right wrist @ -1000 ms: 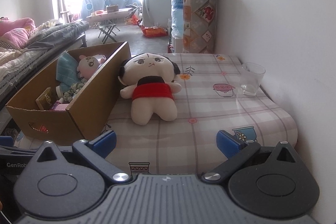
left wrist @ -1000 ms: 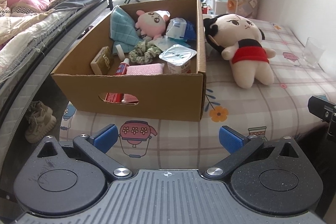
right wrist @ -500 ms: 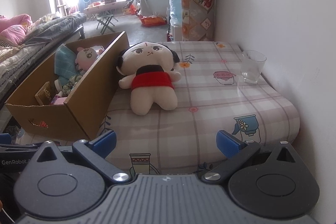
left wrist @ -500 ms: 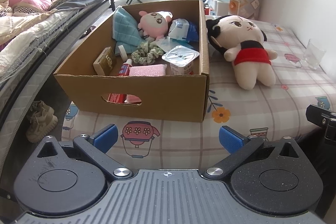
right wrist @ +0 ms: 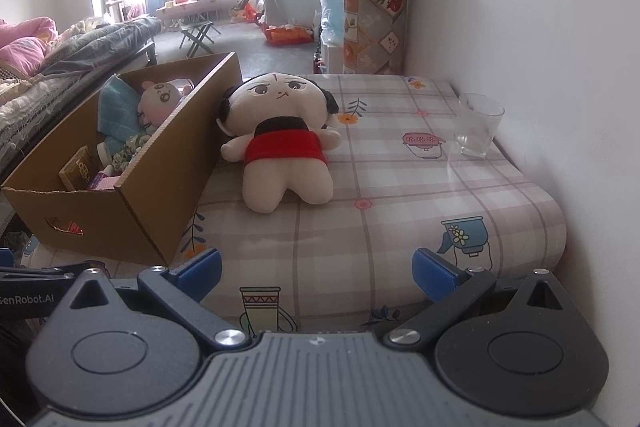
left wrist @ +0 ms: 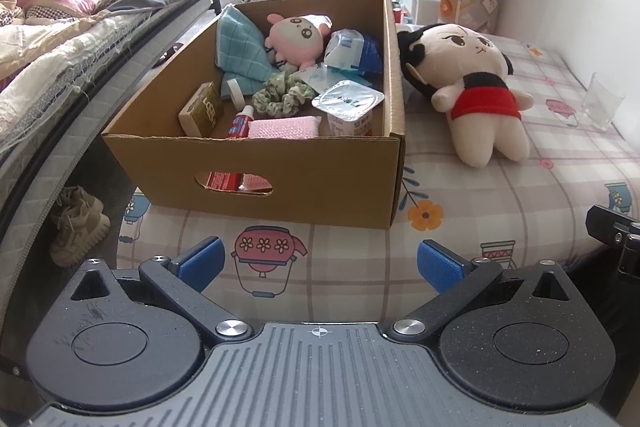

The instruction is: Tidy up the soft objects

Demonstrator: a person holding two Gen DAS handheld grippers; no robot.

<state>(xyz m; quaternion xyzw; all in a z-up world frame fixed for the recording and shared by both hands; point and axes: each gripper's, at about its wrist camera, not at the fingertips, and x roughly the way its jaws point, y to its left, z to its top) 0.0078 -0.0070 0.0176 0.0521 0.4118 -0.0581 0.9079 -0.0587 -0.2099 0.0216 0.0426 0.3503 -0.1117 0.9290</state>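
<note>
Handling: the plush doll [right wrist: 286, 143] looks light and squashy; it should give under the pads rather than slip, and I judge nothing about it fragile.
Where to grip: the red-clothed torso looks the best hold, since it is narrower than the head and faces the right gripper [right wrist: 316, 267] (the stubby legs nearest the camera would also do, though the doll would dangle).
Doll's look: cream body, big round head with black hair buns at each side, frowning face, black collar over a red tunic, short arms spread.
Doll's place: it lies face up on the checked tablecloth [right wrist: 400, 187], head away from the grippers and touching the outer side wall of the cardboard box [left wrist: 280, 167], feet toward the table's near edge.
Box contents: a pink plush [left wrist: 296, 39], a teal quilted cloth [left wrist: 240, 47], a green scrunchie [left wrist: 284, 95], and a pink sponge-like pad [left wrist: 284, 127] look soft; a foil-lidded cup [left wrist: 348, 107], a tube [left wrist: 240, 123] and a small carton [left wrist: 202, 109] look stiff (sorting may mean separating these).
Left gripper [left wrist: 318, 263]: fingers spread wide, holding nothing, hovering at the near table edge in front of the box.
Right gripper: fingers likewise wide and empty, facing the doll, well short of it.
Hazard: a clear glass [right wrist: 478, 125] stands near the wall, well apart from the doll; it looks fragile, so a sweeping reach should avoid it.
</note>
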